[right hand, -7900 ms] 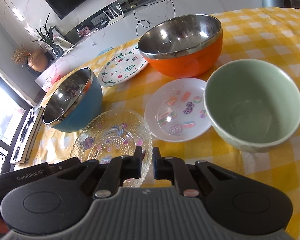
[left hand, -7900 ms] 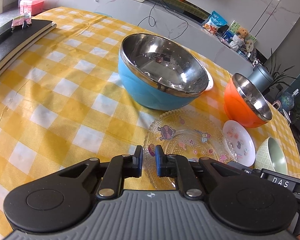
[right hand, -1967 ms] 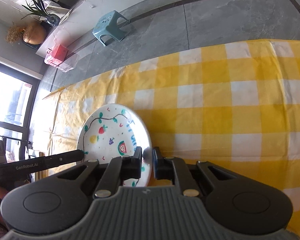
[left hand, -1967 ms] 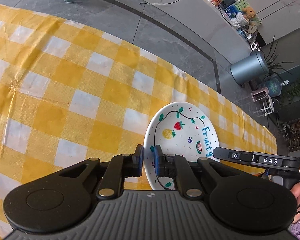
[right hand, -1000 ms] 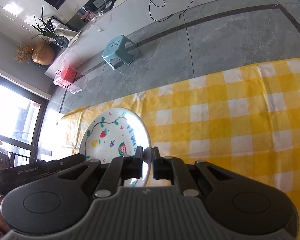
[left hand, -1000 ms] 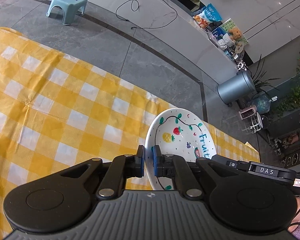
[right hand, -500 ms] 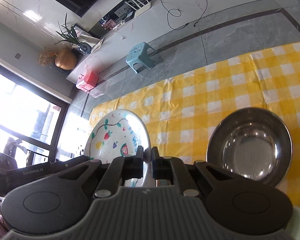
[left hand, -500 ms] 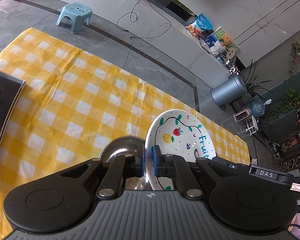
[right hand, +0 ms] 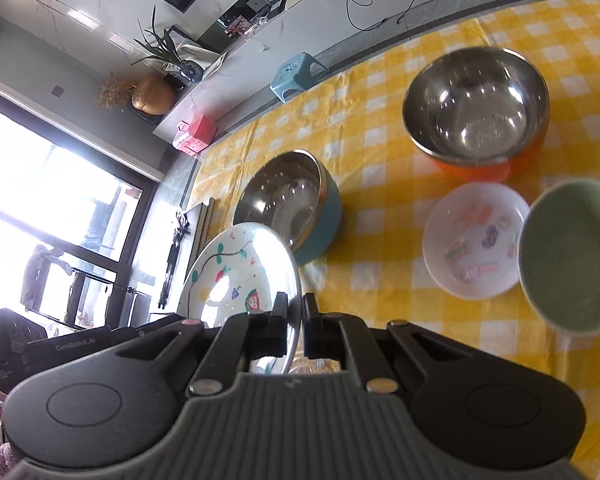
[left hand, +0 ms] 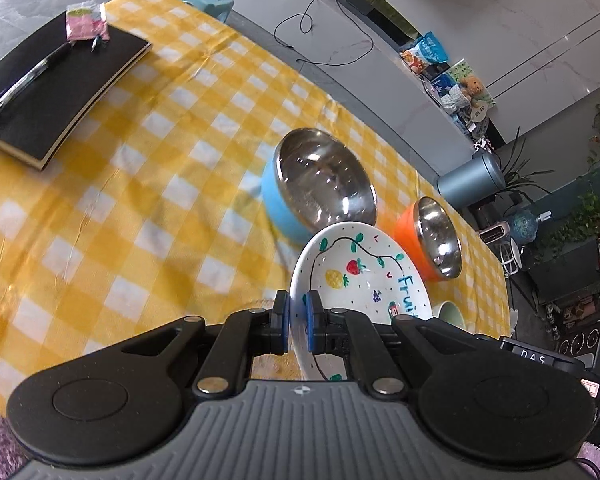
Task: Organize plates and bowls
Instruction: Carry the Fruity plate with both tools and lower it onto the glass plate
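Observation:
Both grippers hold the white fruit-painted plate (left hand: 364,276) by opposite rims, above the yellow checked table. My left gripper (left hand: 298,312) is shut on its left rim. My right gripper (right hand: 295,312) is shut on its right rim (right hand: 240,276). Beyond it stand the blue steel-lined bowl (left hand: 320,188), also in the right wrist view (right hand: 288,204), and the orange steel-lined bowl (left hand: 436,236), which shows there too (right hand: 476,112). A small white sticker dish (right hand: 476,240) and a green bowl (right hand: 572,256) lie to the right. The glass plate is barely visible under the grippers.
A black notebook with a pen (left hand: 52,84) lies at the table's far left. The table's far edge drops to a grey floor with a blue stool (right hand: 298,72). A grey bin (left hand: 470,180) stands beyond the table's right end.
Both grippers, still clamped on the fruit plate, have swung back from the table's far side toward the bowls; the blue and orange bowls, sticker dish and green bowl are back in view.

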